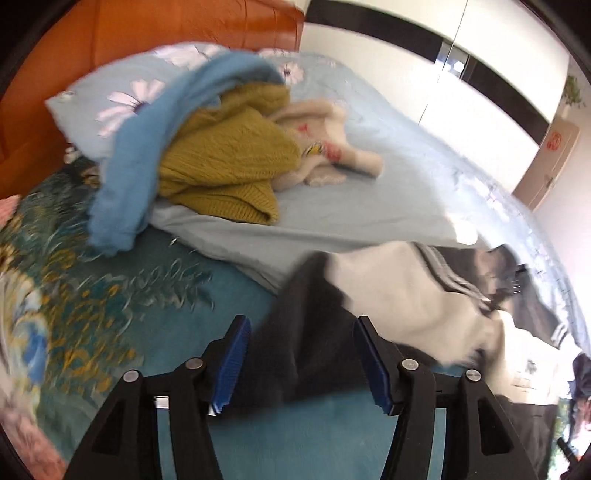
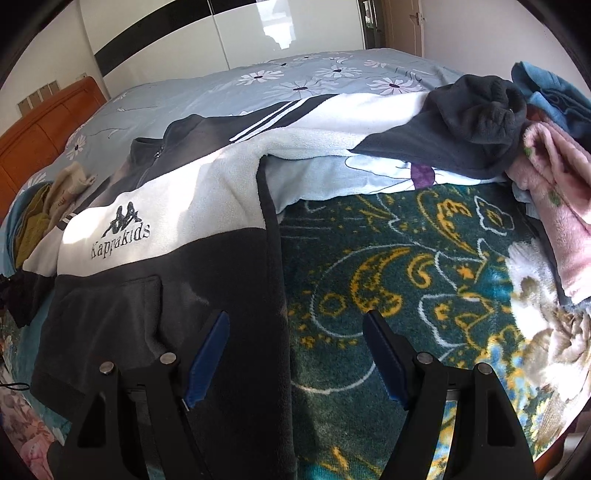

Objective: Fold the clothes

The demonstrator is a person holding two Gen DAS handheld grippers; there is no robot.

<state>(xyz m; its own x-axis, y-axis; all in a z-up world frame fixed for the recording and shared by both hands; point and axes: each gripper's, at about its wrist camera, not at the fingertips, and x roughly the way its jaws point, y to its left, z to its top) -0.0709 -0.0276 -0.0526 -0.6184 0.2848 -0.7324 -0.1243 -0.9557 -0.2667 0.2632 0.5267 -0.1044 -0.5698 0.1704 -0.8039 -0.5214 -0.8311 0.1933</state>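
A black and white fleece jacket [image 2: 166, 229] with a "Kappakids" logo lies spread on the bed, one sleeve [image 2: 461, 122] reaching right. My right gripper [image 2: 297, 336] is open just above the jacket's black front edge, holding nothing. In the left wrist view the same jacket [image 1: 388, 291] lies ahead. My left gripper [image 1: 301, 334] is open over its dark hem, empty. The view is blurred.
A pile of clothes lies ahead of the left gripper: a blue garment [image 1: 147, 147], a mustard knit [image 1: 229, 155] and a cream piece [image 1: 325, 144]. A teal patterned blanket [image 2: 406, 277] and a pale blue floral duvet [image 2: 295, 81] cover the bed. Pink and blue clothes [image 2: 554, 177] sit at right. An orange headboard [image 1: 110, 33] is behind.
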